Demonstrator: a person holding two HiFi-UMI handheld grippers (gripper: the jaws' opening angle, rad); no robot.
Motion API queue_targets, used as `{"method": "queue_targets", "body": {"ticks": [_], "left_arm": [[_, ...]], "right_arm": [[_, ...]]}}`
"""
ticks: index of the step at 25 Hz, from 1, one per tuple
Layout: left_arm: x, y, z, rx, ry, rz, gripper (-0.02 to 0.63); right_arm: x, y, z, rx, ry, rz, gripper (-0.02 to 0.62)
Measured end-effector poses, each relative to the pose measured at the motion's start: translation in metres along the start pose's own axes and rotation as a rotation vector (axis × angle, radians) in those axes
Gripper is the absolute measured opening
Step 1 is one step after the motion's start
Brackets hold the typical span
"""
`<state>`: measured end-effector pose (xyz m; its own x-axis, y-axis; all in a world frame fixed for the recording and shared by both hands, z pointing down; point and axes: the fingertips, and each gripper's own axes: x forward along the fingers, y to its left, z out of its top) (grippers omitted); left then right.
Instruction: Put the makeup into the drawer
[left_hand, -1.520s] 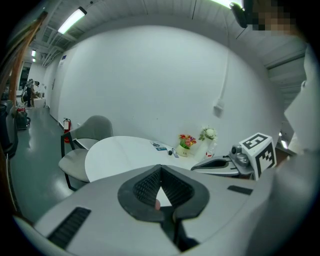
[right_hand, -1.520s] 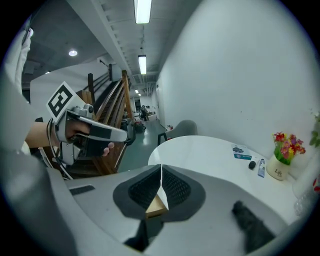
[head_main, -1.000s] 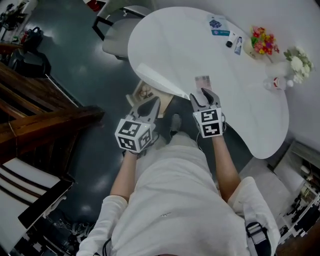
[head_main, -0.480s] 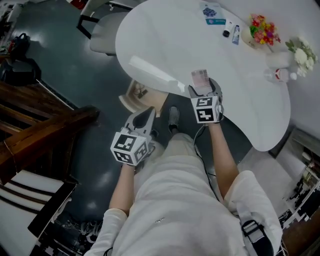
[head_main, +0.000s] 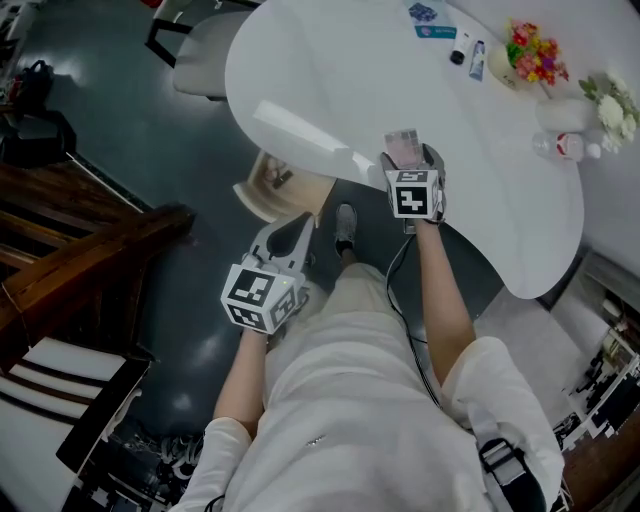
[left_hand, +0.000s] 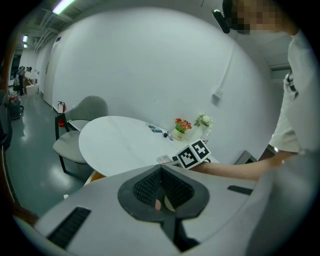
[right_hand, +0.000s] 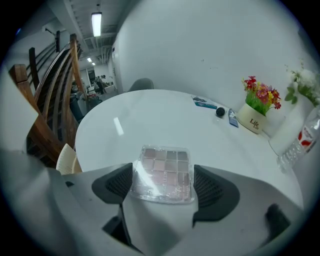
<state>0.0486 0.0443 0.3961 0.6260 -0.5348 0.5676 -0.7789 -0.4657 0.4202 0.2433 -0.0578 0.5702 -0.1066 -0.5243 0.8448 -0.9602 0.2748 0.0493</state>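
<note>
A clear case with an eyeshadow palette (head_main: 403, 147) (right_hand: 162, 172) lies near the front edge of the white round table (head_main: 330, 80). My right gripper (head_main: 405, 160) (right_hand: 162, 182) straddles it, tilted steeply down. Its jaws have just been opening and stand wide, one pad on each side of the palette, with no clear pressing. My left gripper (head_main: 293, 232) (left_hand: 161, 192) hangs below the table edge over the floor, jaws together and empty. An open wooden drawer (head_main: 262, 185) sticks out from under the table's left front, ahead of the left gripper.
At the table's far side are a flower pot (head_main: 528, 62), a plastic bottle (head_main: 560, 145), white flowers (head_main: 612, 112) and a few small items (head_main: 440, 25). A grey chair (head_main: 200, 50) stands at the back left. A wooden stair rail (head_main: 90, 250) runs along the left.
The right gripper has come forward and down over the palette, which now lies between its wider jaws. The left gripper has sunk a little and stays shut.
</note>
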Motion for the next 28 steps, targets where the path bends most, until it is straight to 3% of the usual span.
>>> {"method": "queue_targets", "body": {"ticks": [18, 28], "left_arm": [[-0.012, 0.000, -0.010, -0.024, -0.012, 0.022, 0.008], [-0.019, 0.002, -0.007, -0.027, -0.030, 0.035, 0.008]], "right_arm": [[0.011, 0.003, 0.000, 0.067, 0.053, 0.064, 0.382], [0.011, 0.004, 0.000, 0.043, 0.076, 0.077, 0.380]]}}
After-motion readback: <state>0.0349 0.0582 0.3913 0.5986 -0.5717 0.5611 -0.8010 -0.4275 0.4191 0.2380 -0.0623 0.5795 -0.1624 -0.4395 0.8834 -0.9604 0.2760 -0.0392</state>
